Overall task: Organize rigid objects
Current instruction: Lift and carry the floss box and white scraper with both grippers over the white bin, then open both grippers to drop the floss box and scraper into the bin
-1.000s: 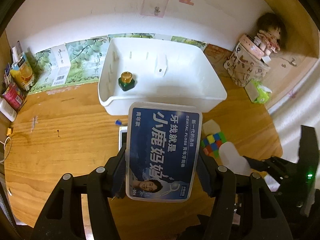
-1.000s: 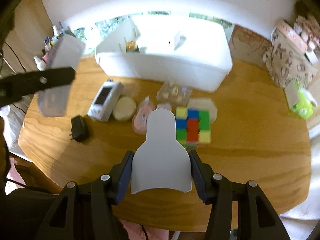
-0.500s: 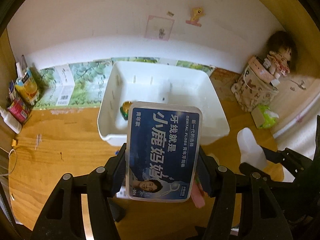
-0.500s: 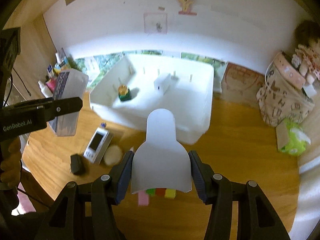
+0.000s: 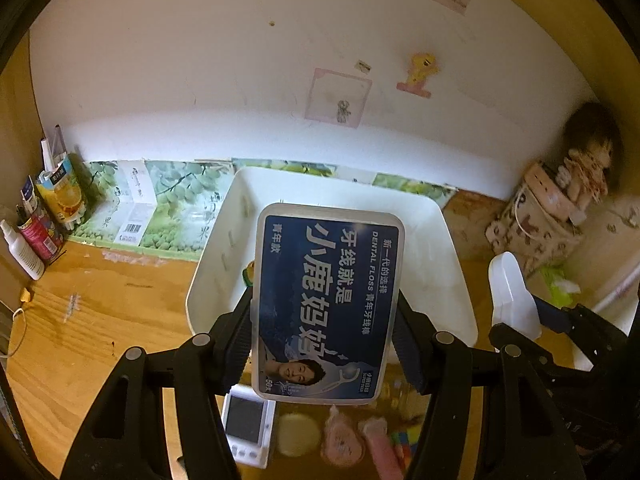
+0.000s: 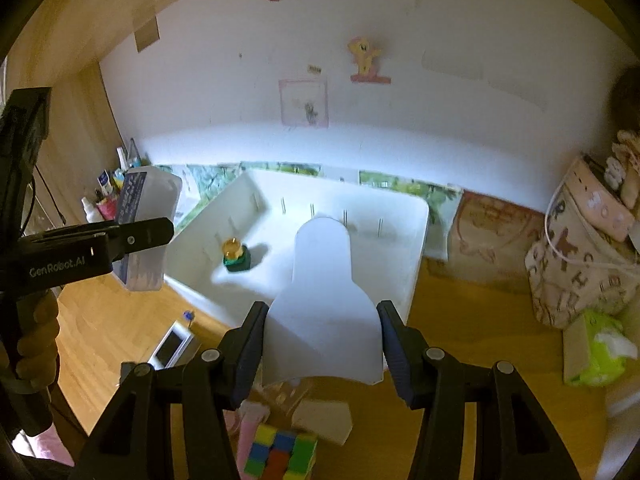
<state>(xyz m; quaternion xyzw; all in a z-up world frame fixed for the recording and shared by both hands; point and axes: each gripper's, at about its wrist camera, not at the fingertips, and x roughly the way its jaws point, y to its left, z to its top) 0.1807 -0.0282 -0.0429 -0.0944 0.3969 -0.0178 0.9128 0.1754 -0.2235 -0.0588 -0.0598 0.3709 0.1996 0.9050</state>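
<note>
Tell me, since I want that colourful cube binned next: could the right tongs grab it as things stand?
Probably not. The right tongs are shut on a white bottle-shaped piece, so nothing else fits between the jaws. The cube lies uncovered on the table just below them; they would need emptying first.

Both cameras ride just behind their own fingers and look forward and steeply down along them, toward the wall at 12 o'clock.

The left wrist view sits close over the near rim of the white bin (image 5: 208, 280), so a blue floss box (image 5: 326, 300) fills its centre; the other tool's white scoop (image 5: 510, 300) shows at 3 o'clock.

The right wrist view looks from farther right, over the wooden bench (image 6: 472, 360), with the left tool at 9 o'clock.

Both views share the bin, the wall with its pink drawing (image 6: 304, 102), and the patterned bag (image 6: 580, 264) at 3 o'clock.
</note>
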